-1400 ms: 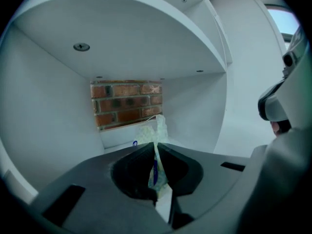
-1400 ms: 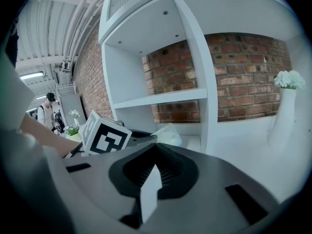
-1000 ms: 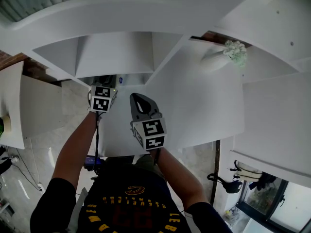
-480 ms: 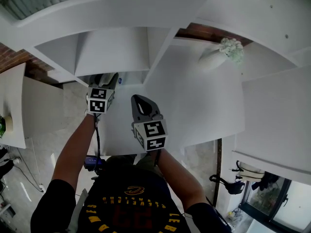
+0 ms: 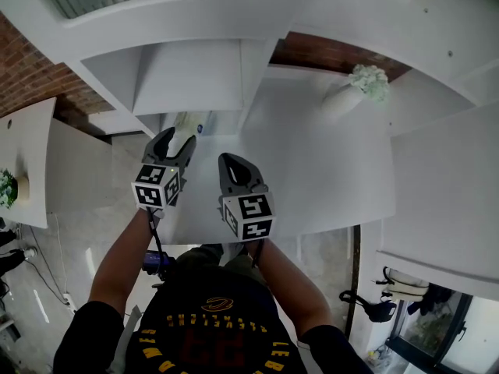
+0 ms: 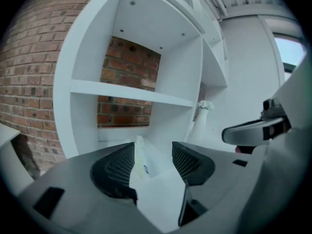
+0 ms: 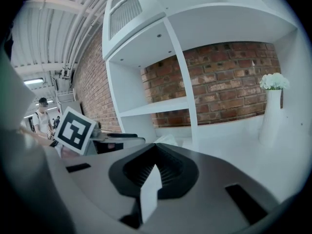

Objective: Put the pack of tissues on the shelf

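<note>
Jaws of left gripper (image 5: pixel 175 141): just opened, wide apart, pressing nothing, with the pack of tissues (image 5: pixel 190 122) lying on the white shelf (image 5: pixel 204 202) just beyond the tips at 12 o'clock; jaws of right gripper (image 5: pixel 234 164): together, empty, alongside at 3 o'clock; flower vase (image 5: pixel 352 92) at 2 o'clock.

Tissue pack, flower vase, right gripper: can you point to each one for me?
tissue pack (image 5: pixel 189 123), head view, middle of its pale wrapper on the shelf.
flower vase (image 5: pixel 343 98), head view, its white body below the flowers.
right gripper (image 5: pixel 228 160), head view, the tip where its fingertips meet.
</note>
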A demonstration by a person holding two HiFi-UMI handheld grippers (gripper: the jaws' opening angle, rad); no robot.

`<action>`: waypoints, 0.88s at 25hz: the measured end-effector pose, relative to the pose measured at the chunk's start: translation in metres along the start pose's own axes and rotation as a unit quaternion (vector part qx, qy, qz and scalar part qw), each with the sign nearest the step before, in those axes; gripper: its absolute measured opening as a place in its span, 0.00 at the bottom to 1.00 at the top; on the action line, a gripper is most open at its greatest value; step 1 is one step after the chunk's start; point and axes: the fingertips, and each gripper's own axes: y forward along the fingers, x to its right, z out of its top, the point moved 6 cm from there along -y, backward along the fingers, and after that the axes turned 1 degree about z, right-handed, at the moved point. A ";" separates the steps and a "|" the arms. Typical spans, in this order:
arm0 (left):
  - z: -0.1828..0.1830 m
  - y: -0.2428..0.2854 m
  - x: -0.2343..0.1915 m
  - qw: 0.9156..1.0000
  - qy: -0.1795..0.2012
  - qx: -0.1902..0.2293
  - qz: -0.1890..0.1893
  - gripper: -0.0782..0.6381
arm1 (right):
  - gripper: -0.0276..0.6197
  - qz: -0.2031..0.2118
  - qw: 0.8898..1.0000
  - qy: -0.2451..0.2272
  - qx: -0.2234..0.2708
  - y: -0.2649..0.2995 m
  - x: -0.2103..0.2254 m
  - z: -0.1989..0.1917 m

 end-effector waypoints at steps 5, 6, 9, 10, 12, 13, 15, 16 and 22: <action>0.009 -0.044 0.029 1.000 -0.002 0.018 -0.010 0.42 | 0.05 0.008 1.000 0.002 0.015 -0.023 -0.003 0.007; 0.013 -0.054 0.034 1.000 -0.004 0.025 -0.009 0.42 | 0.05 0.010 1.000 0.002 0.019 -0.028 -0.004 0.010; 0.025 -0.082 0.047 0.999 -0.019 0.045 -0.002 0.42 | 0.05 0.016 0.999 0.000 0.036 -0.046 -0.009 0.019; 0.027 -0.091 0.052 0.998 -0.027 0.049 -0.002 0.42 | 0.05 0.017 0.999 -0.004 0.041 -0.053 -0.011 0.023; 0.030 -0.108 0.064 0.997 -0.045 0.054 -0.008 0.42 | 0.05 0.020 0.998 -0.020 0.050 -0.066 -0.016 0.028; 0.031 -0.117 0.070 0.997 -0.051 0.058 -0.009 0.42 | 0.05 0.022 0.998 -0.027 0.054 -0.073 -0.019 0.031; 0.035 -0.133 0.080 0.996 -0.059 0.068 -0.007 0.42 | 0.05 0.029 0.997 -0.033 0.064 -0.087 -0.025 0.036; 0.038 -0.141 0.085 0.995 -0.063 0.074 -0.006 0.42 | 0.05 0.032 0.997 -0.033 0.069 -0.094 -0.027 0.038; 0.057 -0.190 0.113 0.993 -0.058 0.104 -0.015 0.42 | 0.05 0.054 0.994 -0.032 0.093 -0.130 -0.041 0.046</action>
